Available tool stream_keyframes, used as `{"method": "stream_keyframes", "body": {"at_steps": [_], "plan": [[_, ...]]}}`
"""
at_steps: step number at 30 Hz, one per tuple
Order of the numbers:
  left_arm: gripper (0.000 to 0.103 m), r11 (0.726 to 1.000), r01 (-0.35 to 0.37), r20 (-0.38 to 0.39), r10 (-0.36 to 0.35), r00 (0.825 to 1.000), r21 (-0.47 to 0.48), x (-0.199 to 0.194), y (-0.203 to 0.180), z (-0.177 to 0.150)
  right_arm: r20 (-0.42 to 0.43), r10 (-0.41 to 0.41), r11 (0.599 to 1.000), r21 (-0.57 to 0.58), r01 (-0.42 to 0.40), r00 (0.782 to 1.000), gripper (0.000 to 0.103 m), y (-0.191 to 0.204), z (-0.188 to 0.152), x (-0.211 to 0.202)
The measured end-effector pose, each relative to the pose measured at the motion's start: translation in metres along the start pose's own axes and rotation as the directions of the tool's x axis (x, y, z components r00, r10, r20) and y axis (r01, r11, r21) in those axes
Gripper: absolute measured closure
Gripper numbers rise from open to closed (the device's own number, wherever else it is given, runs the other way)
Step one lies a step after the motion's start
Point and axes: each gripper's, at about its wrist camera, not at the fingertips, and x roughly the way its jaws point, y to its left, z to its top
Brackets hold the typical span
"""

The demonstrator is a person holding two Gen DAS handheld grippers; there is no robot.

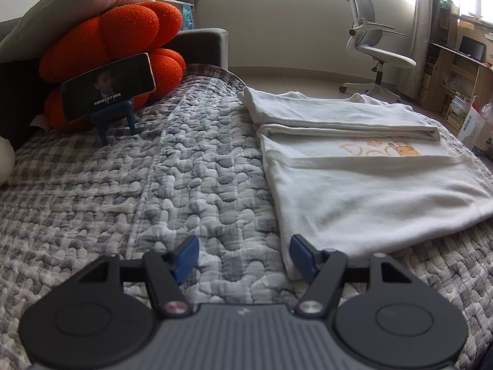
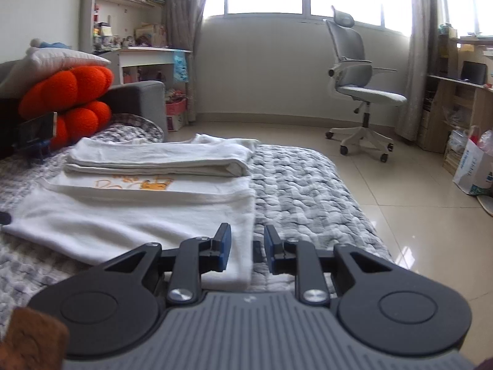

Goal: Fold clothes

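Left wrist view: we hold the left gripper [image 1: 243, 257] low over the quilted bed [image 1: 123, 185], fingers released and empty, beside the near-left corner of the white T-shirt [image 1: 369, 191], likely lined up to pinch that edge. The shirt lies partly folded, sides turned inward. Our right gripper [image 2: 246, 248], also parted and empty, straddles the near-right corner.

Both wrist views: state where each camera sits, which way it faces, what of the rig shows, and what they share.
Left wrist: low over the quilt, facing along the open left gripper poised at the white shirt's near left corner; phone and orange cushion beyond.
Right wrist: low at the shirt's near right corner, open right gripper straddling its edge, facing the window.
Shared: shirt, quilt, cushion, phone, office chair.
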Motion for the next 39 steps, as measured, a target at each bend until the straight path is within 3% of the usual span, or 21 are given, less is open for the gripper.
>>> {"method": "stream_keyframes", "body": {"at_steps": [4,7,10,13,16,18,20,23,24,28,33,35,36,39], "plan": [[0.035,0.999,0.019,-0.005,-0.019,1.000,-0.032,-0.005,0.008,0.003,0.004,0.131,0.987,-0.098,-0.130,0.991,0.070,0.030,0.012,0.000],[0.037,0.998,0.018,0.007,-0.018,1.000,-0.053,-0.014,0.018,0.003,-0.043,0.261,0.948,-0.175,-0.265,0.964,0.070,0.057,0.014,0.009],[0.036,0.997,0.022,0.009,-0.022,1.000,-0.071,-0.021,0.029,0.002,-0.105,0.385,0.883,-0.248,-0.399,0.917,0.067,0.084,0.016,0.019],[0.036,0.998,0.035,0.016,-0.034,0.999,-0.049,-0.027,0.030,0.002,-0.175,0.496,0.793,-0.309,-0.526,0.851,0.060,0.112,0.018,0.029],[0.036,0.999,0.051,0.029,-0.050,0.998,-0.017,-0.033,0.026,0.001,-0.240,0.547,0.717,-0.360,-0.596,0.802,0.060,0.137,0.018,0.042],[0.036,0.997,0.072,0.038,-0.073,0.997,0.013,-0.036,0.022,0.001,-0.278,0.557,0.682,-0.385,-0.622,0.783,0.060,0.148,0.016,0.050],[0.036,0.993,0.089,0.049,-0.093,0.995,0.071,-0.039,0.015,0.001,-0.309,0.533,0.659,-0.432,-0.616,0.787,0.063,0.159,0.011,0.057],[0.033,0.964,0.139,0.060,-0.156,0.986,0.228,-0.042,-0.002,-0.001,-0.285,0.511,0.676,-0.450,-0.584,0.811,0.089,0.160,0.013,0.061],[0.031,0.946,0.149,0.071,-0.176,0.982,0.290,-0.042,-0.009,-0.001,-0.275,0.514,0.688,-0.434,-0.582,0.813,0.093,0.158,0.016,0.061],[0.027,0.866,0.151,0.099,-0.224,0.970,0.477,-0.037,-0.035,0.000,-0.237,0.512,0.723,-0.399,-0.564,0.825,0.095,0.152,0.027,0.062],[0.028,0.761,0.131,0.098,-0.248,0.964,0.635,-0.022,-0.061,-0.001,-0.231,0.521,0.744,-0.348,-0.570,0.822,0.095,0.146,0.036,0.068],[0.036,0.731,0.108,0.089,-0.226,0.970,0.674,-0.014,-0.067,0.000,-0.232,0.530,0.741,-0.340,-0.579,0.815,0.095,0.145,0.038,0.068],[0.045,0.716,0.101,0.083,-0.216,0.973,0.690,-0.010,-0.069,0.001,-0.234,0.534,0.739,-0.339,-0.583,0.813,0.095,0.145,0.039,0.068],[0.085,0.693,0.100,0.040,-0.182,0.982,0.714,0.000,-0.072,0.003,-0.234,0.542,0.735,-0.333,-0.591,0.807,0.095,0.143,0.039,0.068]]}}
